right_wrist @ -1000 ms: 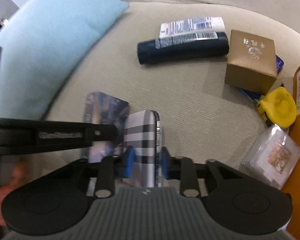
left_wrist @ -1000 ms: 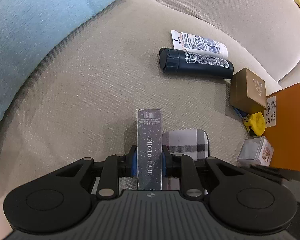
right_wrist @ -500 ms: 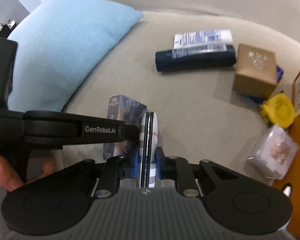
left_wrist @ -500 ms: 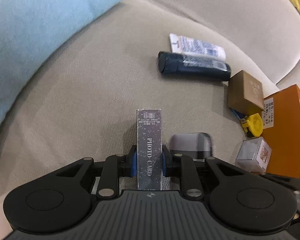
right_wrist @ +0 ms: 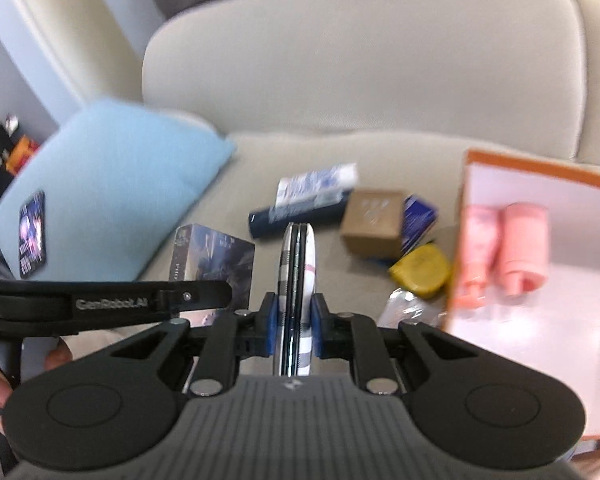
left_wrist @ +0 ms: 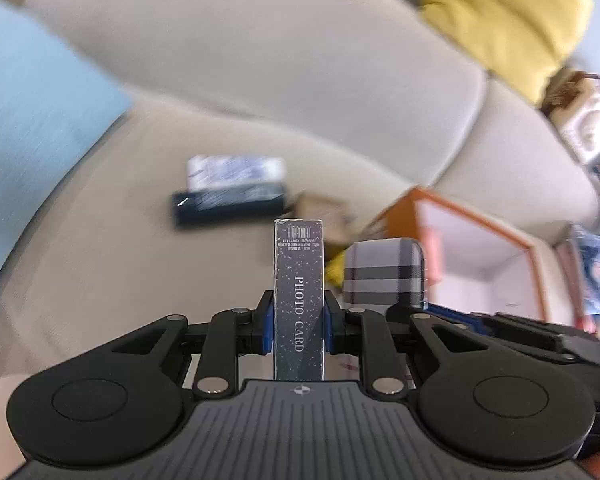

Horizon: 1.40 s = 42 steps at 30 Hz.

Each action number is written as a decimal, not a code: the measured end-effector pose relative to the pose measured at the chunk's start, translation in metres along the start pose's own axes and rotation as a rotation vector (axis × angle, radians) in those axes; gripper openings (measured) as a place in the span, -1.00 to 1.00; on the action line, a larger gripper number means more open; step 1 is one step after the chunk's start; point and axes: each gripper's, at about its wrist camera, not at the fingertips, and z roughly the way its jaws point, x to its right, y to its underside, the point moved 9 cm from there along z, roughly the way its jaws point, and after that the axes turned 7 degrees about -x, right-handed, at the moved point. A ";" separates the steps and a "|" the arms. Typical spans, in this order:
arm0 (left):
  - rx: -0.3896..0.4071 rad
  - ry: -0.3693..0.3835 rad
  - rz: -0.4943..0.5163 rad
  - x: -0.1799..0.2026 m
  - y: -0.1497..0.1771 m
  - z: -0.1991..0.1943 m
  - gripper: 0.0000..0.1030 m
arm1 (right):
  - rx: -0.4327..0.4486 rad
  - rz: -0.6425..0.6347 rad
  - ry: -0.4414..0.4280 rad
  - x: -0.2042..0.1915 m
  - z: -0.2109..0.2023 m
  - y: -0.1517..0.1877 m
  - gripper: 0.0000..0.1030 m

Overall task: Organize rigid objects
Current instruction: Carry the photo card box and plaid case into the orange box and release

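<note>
Two tubes point(right_wrist: 300, 204) lie side by side on the sofa seat point(right_wrist: 228, 220), cushion point(right_wrist: 112, 184) to their left, small box point(right_wrist: 374, 220) right of them. The open box point(right_wrist: 540, 168) sits furthest right, two bottles point(right_wrist: 504, 248) inside.

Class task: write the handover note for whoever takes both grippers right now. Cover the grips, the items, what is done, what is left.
Left gripper: shut on the dark speckled photo card box.
Right gripper: shut on the flat plaid case, edge-on.
Done: two pink tubes lie in the orange-rimmed box.
Left: both held items, plus the dark tube, white tube, brown cardboard cube and yellow tape measure on the beige sofa seat.
</note>
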 end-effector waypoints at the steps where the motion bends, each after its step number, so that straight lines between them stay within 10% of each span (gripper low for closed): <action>1: 0.011 0.017 0.017 0.012 -0.004 -0.004 -0.51 | 0.026 0.009 0.001 0.005 -0.012 -0.002 -0.66; 11: -0.012 0.158 0.166 0.119 -0.014 0.011 -0.51 | 0.173 0.106 0.074 0.079 -0.085 -0.008 -0.66; 24: -0.229 0.300 0.213 0.198 -0.009 0.114 -0.51 | 0.086 0.239 0.206 0.198 -0.075 0.020 -0.66; 42: -0.375 0.196 0.149 0.219 -0.017 0.234 -0.51 | -0.013 0.265 0.249 0.278 -0.025 0.018 -0.66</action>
